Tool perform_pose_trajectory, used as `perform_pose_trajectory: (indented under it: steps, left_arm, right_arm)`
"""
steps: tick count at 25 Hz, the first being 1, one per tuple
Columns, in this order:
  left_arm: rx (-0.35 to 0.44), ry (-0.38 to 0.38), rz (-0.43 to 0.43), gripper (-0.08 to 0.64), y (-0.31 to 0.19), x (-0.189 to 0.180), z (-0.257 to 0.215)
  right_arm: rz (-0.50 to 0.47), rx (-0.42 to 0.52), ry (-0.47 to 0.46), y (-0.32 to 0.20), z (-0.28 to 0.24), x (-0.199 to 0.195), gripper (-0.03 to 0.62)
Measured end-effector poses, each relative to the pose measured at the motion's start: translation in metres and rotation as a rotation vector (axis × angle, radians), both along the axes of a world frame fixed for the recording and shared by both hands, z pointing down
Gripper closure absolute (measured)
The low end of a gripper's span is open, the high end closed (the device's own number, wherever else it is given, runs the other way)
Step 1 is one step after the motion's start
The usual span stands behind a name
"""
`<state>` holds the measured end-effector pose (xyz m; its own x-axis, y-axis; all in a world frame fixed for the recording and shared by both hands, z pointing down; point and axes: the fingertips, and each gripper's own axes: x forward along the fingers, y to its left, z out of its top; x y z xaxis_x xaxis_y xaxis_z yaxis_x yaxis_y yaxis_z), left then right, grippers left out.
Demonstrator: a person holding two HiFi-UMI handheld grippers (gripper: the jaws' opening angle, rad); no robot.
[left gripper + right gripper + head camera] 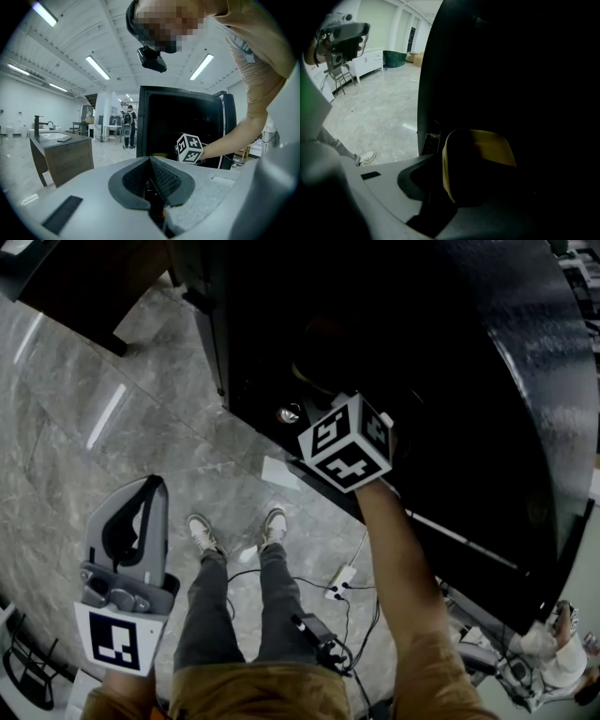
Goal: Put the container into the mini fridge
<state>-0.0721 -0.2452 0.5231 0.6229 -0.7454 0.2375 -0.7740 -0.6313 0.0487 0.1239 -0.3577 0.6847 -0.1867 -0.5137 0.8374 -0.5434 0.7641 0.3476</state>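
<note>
The black mini fridge (422, 352) stands open in front of me, its inside very dark. My right arm reaches into it; only the marker cube (347, 442) of that gripper shows in the head view. In the right gripper view my right gripper (478, 187) is shut on a yellow container (487, 145), held inside the fridge (511, 56) just past its left edge. My left gripper (150, 486) hangs low at the left over the floor, away from the fridge. Its jaws (151, 161) are shut with nothing between them, pointing toward the fridge (187, 122).
Grey marble floor with a power strip and cables (339, 579) by my feet. A white sheet (279, 472) lies at the fridge's base. A wooden counter with a sink (61, 154) stands left; a person (127, 124) is far back. Dark furniture (75, 277) sits at top left.
</note>
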Motion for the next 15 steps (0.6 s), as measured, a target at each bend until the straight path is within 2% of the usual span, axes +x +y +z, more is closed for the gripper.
perform_pose_trajectory:
  steps: [15]
  left_arm:
    - [0.015, -0.012, -0.004, 0.558, 0.012, 0.000, -0.009]
  right_arm:
    - [-0.016, 0.084, -0.014, 0.002, -0.025, -0.006, 0.492]
